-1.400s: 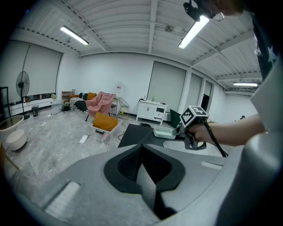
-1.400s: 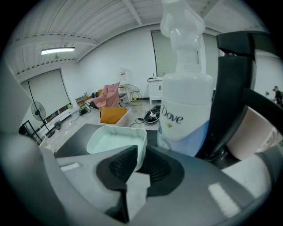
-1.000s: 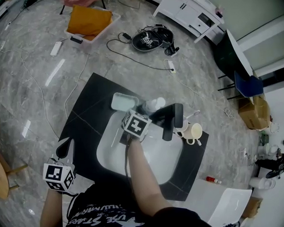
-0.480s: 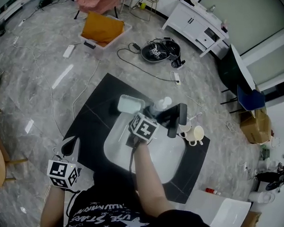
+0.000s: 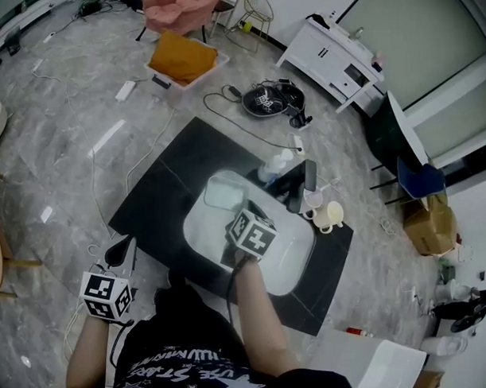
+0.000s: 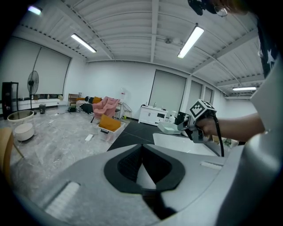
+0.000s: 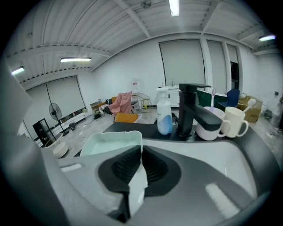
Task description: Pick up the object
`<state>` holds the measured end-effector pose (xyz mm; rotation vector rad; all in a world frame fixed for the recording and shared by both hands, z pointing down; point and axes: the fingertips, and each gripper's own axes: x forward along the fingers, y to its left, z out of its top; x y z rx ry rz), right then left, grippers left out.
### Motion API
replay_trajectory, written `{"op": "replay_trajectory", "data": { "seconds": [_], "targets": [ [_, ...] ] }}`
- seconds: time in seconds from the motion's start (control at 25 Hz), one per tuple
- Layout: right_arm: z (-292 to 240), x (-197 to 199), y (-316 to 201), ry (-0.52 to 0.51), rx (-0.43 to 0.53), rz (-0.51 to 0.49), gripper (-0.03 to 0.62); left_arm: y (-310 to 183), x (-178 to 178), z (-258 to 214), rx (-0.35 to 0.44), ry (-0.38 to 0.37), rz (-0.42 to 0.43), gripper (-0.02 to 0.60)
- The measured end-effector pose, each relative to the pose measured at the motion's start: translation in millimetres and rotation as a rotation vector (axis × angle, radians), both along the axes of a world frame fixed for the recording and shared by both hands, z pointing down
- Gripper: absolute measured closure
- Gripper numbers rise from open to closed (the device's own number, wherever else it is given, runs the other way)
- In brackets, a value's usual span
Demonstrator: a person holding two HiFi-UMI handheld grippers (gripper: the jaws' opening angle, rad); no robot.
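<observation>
Pale green plastic tray [image 7: 110, 143] at a corner of the white sink [image 5: 289, 251], rim pinched tight by the right gripper [image 7: 140, 152] (jaws hide its near wall), left gripper [image 6: 142, 152] squeezed closed on nothing.

Black faucet [image 7: 191, 110], bottle [image 7: 164, 118], cream mug [image 7: 234, 122] behind sink [image 7: 221, 148].

A grey marble floor [image 5: 51, 156] spreads out, with a white cabinet [image 5: 329, 44] at the far wall and a pink armchair [image 5: 181, 4] near an orange cushion [image 5: 181, 56]. Strip lights [image 6: 191, 40] hang under a white ribbed ceiling [image 6: 132, 31]. Tall shaded windows [image 6: 170, 93] line the wall, and a standing fan [image 6: 32, 81] is far left.
</observation>
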<state>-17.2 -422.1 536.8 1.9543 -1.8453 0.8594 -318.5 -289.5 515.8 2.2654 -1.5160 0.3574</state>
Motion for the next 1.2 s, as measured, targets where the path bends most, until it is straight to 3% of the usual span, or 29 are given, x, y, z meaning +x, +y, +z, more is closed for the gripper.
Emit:
{"op": "replay_trajectory", "data": {
  "seconds": [0.52, 1.2],
  "targets": [
    [-24.2, 21.8, 74.1, -0.026, 0.039, -0.057, 0.579, 59.1, 17.0, -14.6, 0.023, 0.021, -0.063, 0.572],
    [-34.4, 99.3, 170.9, -0.048, 0.060, -0.231, 0.579, 165.4, 126.5, -27.0, 0.044, 0.000, -0.138, 0.572]
  ]
}}
